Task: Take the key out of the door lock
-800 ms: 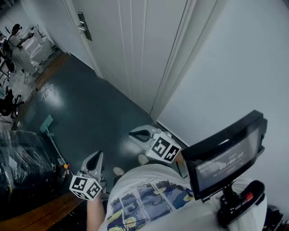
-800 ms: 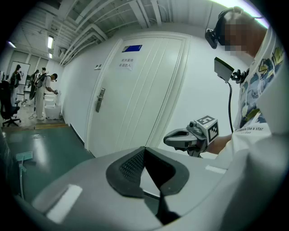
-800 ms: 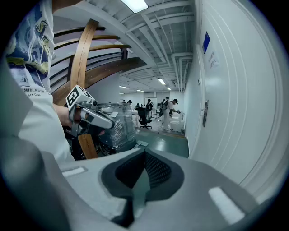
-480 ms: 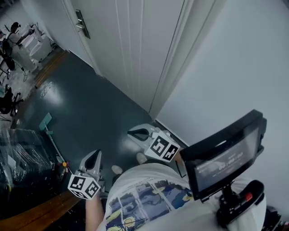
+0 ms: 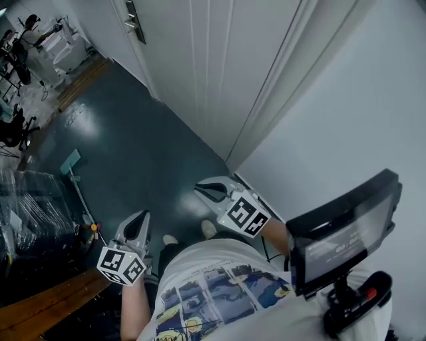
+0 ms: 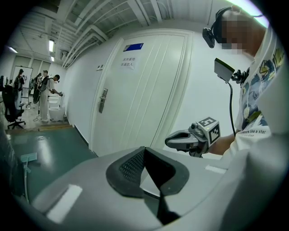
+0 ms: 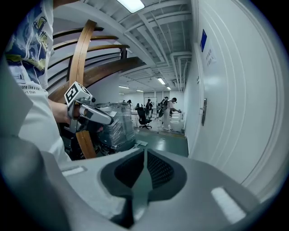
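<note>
The person is standing on the dark green floor [image 5: 133, 153] in front of a white panelled door [image 5: 200, 66], which is closed. The left gripper [image 5: 138, 223] is hanging low over the floor. Its jaws are clenched with the dark pads meeting at the tips, and nothing is sitting between them. The right gripper [image 5: 208, 191] is hovering just beside it, nearer the door's bottom corner. It is likewise pressed together to a thin seam and carrying nothing.

The lock plate [image 5: 134, 20] with its handle is sitting close to the door's far vertical edge, about halfway up in the left gripper view. It is well apart from both grippers. The key is too small to make out in any view, so I cannot tell whether it is sitting in the lock.

A blue sign [image 6: 133, 47] is showing near the door's top edge. A small monitor [image 5: 346, 233] is riding at the person's chest, facing up toward the head camera.
</note>
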### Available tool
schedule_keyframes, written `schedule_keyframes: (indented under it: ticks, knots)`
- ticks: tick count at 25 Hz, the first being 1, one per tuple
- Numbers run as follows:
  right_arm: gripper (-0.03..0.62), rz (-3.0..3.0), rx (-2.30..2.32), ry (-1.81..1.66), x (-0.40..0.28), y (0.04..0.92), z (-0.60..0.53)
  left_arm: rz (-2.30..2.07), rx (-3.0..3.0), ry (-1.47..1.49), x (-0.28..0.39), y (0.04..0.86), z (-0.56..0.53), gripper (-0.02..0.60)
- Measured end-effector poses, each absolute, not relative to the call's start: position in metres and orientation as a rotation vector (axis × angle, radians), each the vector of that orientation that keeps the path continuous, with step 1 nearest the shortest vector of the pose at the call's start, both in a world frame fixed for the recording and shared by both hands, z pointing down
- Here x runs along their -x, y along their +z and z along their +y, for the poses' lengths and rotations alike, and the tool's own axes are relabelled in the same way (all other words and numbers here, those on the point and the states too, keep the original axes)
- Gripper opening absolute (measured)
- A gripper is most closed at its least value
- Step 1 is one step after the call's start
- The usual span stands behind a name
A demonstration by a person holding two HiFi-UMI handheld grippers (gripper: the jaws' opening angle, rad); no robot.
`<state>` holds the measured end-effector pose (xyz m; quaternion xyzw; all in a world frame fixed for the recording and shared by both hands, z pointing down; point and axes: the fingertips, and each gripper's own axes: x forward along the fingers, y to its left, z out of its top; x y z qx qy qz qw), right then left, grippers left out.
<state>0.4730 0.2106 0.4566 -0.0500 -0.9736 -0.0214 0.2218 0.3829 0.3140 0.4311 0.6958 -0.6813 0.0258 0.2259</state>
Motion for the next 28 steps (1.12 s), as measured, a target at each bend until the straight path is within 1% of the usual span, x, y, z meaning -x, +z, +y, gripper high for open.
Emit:
schedule_keyframes:
  ticks: [7, 12, 16, 21, 28]
  knots:
    - [0.015, -2.680, 0.189, -0.058, -0.448, 0.463, 0.202, -1.916, -1.858, 0.073, -0.362, 0.432, 0.316, 0.005]
    - [0.015, -2.669, 0.182, -0.056, -0.412, 0.470, 0.195, -1.915, -1.835, 0.047, -0.323, 0.443, 0.317, 0.005]
    - [0.015, -2.650, 0.139, -0.058, -0.374, 0.475, 0.183, -1.907, -1.864, 0.018, -0.280, 0.446, 0.307, 0.005]
    - [0.015, -2.653, 0.068, -0.005, -0.312, 0.469, 0.173, -1.888, -1.921, -0.002, -0.214, 0.437, 0.295, 0.005]
    - [0.015, -2.661, -0.043, 0.025, -0.231, 0.456, 0.168, -1.837, -1.999, 0.030, -0.130, 0.432, 0.292, 0.005]
